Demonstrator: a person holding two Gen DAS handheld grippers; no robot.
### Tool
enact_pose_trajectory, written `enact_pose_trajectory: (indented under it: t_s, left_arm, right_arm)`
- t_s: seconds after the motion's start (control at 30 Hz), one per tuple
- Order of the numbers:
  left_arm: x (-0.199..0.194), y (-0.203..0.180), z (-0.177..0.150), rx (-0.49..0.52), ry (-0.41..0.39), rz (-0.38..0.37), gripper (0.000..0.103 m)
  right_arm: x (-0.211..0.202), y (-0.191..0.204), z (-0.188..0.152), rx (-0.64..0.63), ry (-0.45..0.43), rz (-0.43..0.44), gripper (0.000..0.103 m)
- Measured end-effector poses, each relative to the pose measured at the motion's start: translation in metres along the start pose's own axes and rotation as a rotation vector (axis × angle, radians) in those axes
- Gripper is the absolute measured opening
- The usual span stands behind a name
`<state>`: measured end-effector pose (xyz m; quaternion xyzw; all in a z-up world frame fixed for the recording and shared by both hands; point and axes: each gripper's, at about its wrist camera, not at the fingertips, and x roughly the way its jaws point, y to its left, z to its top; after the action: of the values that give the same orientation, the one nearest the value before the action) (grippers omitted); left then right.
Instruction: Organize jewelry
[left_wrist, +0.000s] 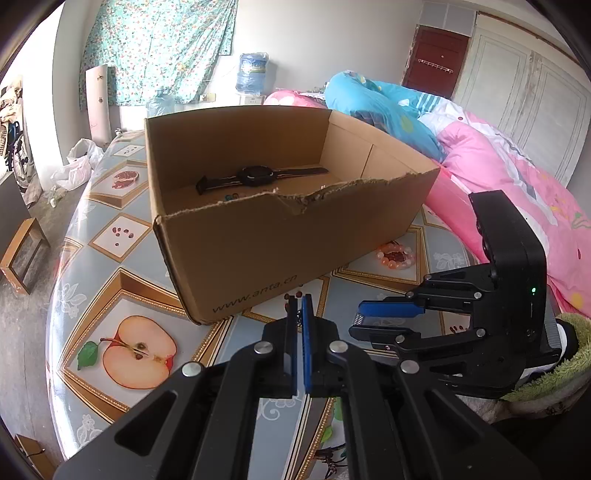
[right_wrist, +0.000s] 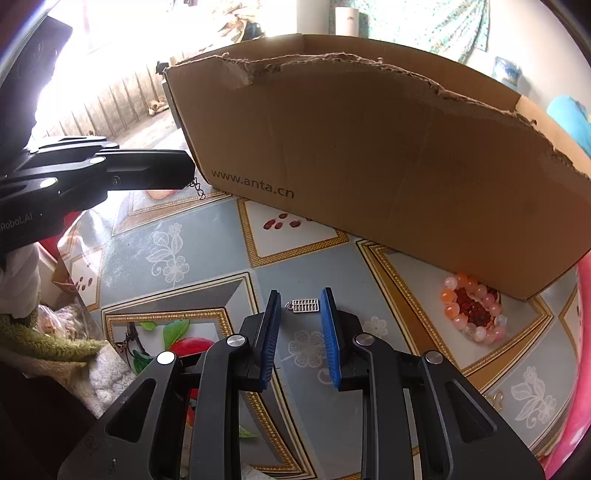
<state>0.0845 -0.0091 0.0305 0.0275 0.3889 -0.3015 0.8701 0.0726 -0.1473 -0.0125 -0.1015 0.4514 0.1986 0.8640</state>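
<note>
Left claw (left_wrist: 300, 314): I see its blue pads pressed together, and from the right camera a short length of thin chain (right_wrist: 197, 188) hangs out of its tip, so I read it as clamped on that chain, held just in front of the box's printed corner.
Right claw (right_wrist: 300, 308): my jaws stand narrowly apart, nothing pinched; a small silver charm (right_wrist: 305, 306) lies on the worktop between the two blue pads, and neither pad touches it.
Box (left_wrist: 280, 236): one brown cardboard box with a torn top edge, standing on the worktop, web address printed on its near side.
Watches: one, a dark wristwatch (left_wrist: 258, 175), lying flat on the box floor with its strap stretched out.
Bead bracelets: one, a ring of orange and pale pink beads (right_wrist: 472, 308), on the worktop close beside the box's near wall, off to the right of my right claw.
Charms: one, the silver piece noted above, shaped like a tiny barred frame.
Worktop (left_wrist: 147, 266): one round top under a glossy cover printed with cut fruit and flowers.
Bed (left_wrist: 509, 173): behind the worktop, piled with pink and blue quilts.
Water jugs: two I can count against the far wall; the nearer one (left_wrist: 252, 72) is blue.
</note>
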Motion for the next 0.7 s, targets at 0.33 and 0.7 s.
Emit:
enact_pose_trajectory:
  t_s: [0.33,0.7]
  left_arm:
    - [0.001,0.000,0.000,-0.004,-0.001,0.001,0.002]
    - [0.000,0.000,0.000,-0.001,-0.004,0.003,0.002]
  right_arm:
    - [0.002,0.004,0.002,0.026,0.004,0.020,0.012]
    - [-0.008,-0.017,-0.004,0.127,-0.002,0.104,0.012]
